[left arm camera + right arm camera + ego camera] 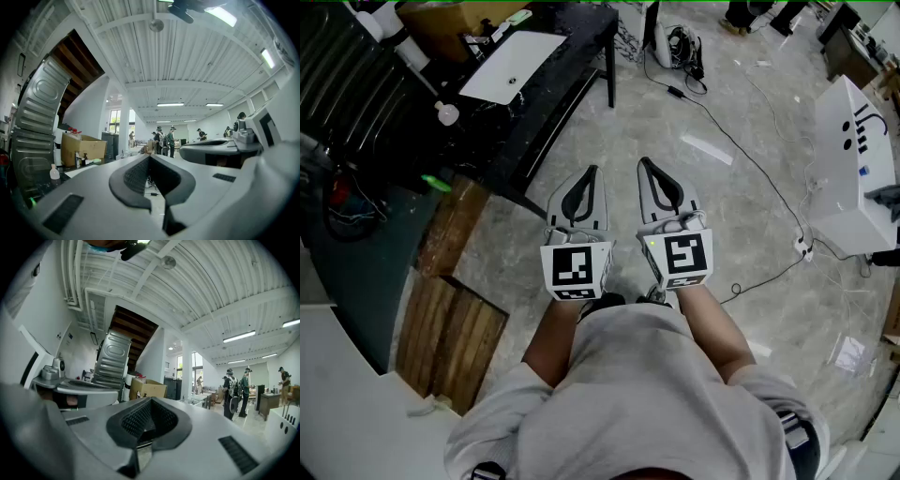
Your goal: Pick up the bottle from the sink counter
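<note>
A small white bottle [447, 114] stands at the near edge of the black sink counter [553, 70], left of the white basin [511, 66]. In the left gripper view the bottle [54, 172] shows far off at the lower left. My left gripper [592, 171] and right gripper [644, 163] are held side by side, level, over the grey floor, well short of the counter. Both have their jaws together with nothing between them; the left gripper [150, 157] and right gripper [150, 400] look the same in their own views.
A cardboard box [455, 23] and small items sit at the counter's far end. A corrugated metal panel [37, 122] leans at the left. Wooden boards [450, 319] lie on the floor at lower left. Cables [741, 150] run to a white machine [862, 169]. Several people [164, 140] stand far off.
</note>
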Motion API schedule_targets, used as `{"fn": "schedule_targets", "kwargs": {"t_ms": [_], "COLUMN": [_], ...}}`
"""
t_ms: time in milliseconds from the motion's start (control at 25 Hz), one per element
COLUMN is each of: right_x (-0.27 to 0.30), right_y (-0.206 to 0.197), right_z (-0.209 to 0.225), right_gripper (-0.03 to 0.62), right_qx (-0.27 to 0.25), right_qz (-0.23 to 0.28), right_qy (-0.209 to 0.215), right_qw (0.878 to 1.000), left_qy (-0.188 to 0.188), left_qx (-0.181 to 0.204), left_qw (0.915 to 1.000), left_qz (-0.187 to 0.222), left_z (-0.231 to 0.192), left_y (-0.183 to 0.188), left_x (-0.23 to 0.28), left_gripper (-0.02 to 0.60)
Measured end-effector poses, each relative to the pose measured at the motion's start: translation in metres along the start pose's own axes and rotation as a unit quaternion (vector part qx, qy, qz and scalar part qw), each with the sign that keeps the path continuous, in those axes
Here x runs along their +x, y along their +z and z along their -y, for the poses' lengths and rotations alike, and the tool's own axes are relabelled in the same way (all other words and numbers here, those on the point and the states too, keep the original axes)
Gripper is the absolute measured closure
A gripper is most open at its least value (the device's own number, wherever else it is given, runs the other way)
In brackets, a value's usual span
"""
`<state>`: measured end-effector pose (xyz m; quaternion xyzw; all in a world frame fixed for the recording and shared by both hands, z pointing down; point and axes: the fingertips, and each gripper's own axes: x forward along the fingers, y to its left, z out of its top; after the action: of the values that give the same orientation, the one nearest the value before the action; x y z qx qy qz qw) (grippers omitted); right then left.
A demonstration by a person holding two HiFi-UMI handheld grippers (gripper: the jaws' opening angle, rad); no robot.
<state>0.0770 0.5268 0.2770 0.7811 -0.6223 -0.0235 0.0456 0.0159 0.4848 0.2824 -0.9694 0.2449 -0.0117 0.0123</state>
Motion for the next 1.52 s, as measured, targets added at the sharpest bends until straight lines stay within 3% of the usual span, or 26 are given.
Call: {"fn": "schedule_targets", "kwargs": {"t_ms": [240,440,640,1040,1520], "right_x": [0.012,0.029,0.045,0.096,0.241], "right_y": [0.000,-0.010,-0.014,-0.030,-0.030], "right_z": [-0.021,-0.042,-0.065,-0.054,-0.069], "right_gripper": [0.585,0.585,0.585,0.585,0.585], "right_qx": [-0.004,0.018,0.005,0.022,0.043], "right_qz": [0.007,-0.003,-0.010,-0.018,-0.006], "right_qy": [-0.014,-0.004,0.004,-0.005,0.102], "right_qw": [1.000,1.000,1.000,1.000,0.994], "left_qy": [0.019,0.035,0.044,0.069,0.113], "left_qx": [-0.012,-0.031,-0.040,-0.045,-0.028], "left_qw": [0.9998,0.9988,0.9979,0.9955,0.9911], "left_qz": [-0.002,-0.016,-0.027,-0.046,-0.065], "left_z": [-0.043,-0.081,-0.111,-0.153,-0.237], "left_y": [-0.006,-0.022,-0.035,-0.061,-0.061], "left_x": [-0.017,-0.038,-0.049,-0.032,0.070], "left_gripper": [0.568,0.568,0.568,0.568,0.568]}}
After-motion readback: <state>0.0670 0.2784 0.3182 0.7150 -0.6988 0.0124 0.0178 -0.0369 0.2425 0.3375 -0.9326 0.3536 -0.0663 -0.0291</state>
